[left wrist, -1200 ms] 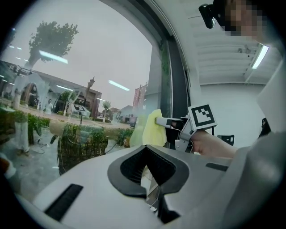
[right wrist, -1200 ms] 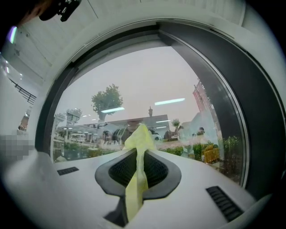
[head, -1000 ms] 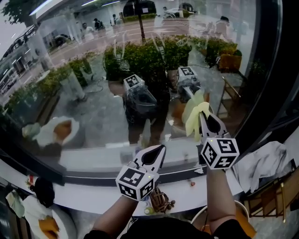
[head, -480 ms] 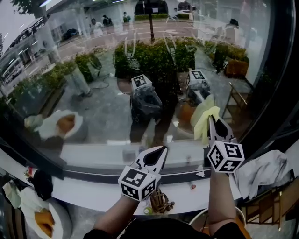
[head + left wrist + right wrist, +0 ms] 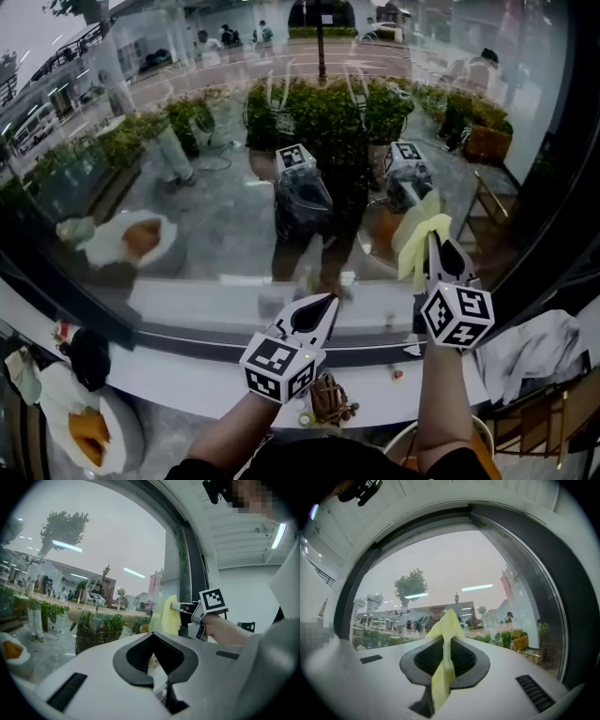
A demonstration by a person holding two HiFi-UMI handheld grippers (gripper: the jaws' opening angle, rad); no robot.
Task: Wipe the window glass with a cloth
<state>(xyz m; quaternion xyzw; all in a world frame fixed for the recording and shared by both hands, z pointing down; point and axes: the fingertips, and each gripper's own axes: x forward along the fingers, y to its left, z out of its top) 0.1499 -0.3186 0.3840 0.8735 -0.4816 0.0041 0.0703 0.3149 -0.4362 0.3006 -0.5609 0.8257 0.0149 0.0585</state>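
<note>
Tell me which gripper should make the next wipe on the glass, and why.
Right. The right gripper clamps the yellow cloth up at the window glass. The left gripper is shut, empty, and held lower.

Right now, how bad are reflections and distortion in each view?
Head view: window glass mirrors the room over the hedge; fisheye bows the sill. Left gripper view: ceiling-light streaks reflected in the glass, sky washed out. Right gripper view: cloth sharp between the jaws, dark vignetted edges.
</note>
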